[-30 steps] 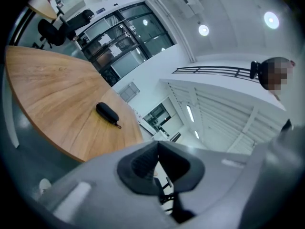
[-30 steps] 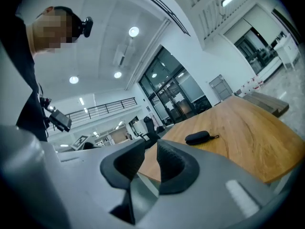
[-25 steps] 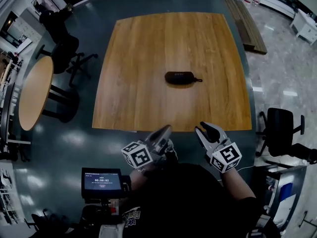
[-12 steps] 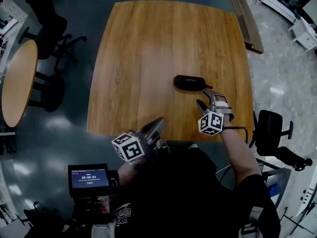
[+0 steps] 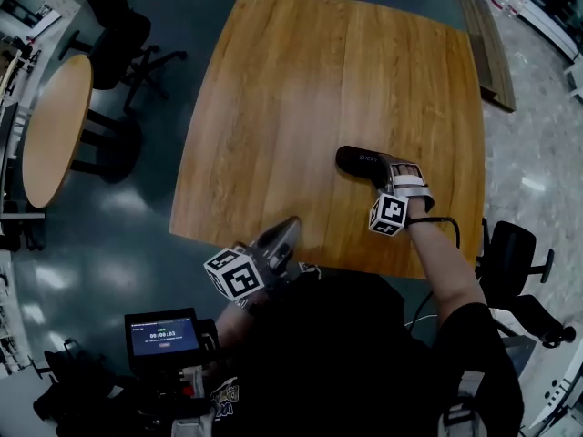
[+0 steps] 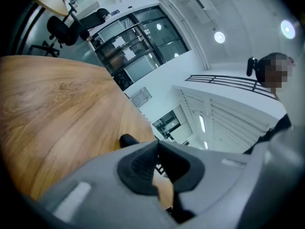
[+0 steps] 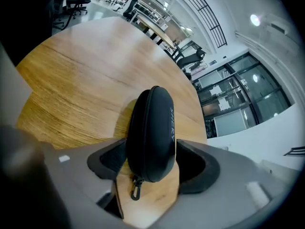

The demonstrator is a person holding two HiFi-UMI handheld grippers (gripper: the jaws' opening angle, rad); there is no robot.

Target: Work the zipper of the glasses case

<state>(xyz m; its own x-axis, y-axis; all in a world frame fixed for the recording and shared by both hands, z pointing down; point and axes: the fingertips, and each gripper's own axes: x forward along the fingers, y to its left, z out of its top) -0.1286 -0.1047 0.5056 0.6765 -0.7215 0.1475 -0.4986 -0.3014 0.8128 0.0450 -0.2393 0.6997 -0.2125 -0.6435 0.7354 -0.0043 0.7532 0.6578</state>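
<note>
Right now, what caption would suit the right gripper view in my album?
Right gripper, jaws opening, straddles the near end of a black glasses case lying on a wooden table.

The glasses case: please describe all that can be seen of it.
The glasses case is black, oval, smooth and hard-looking, with pale lettering on one side. Its zipper seam looks closed; a small clip sits at the near end. It lies flat on the wooden table, between the opening jaws of the right tool.

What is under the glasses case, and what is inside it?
Only the wooden table shows under the glasses case, which lies flat on the wood. The case looks closed, so whatever is inside cannot be seen.
</note>
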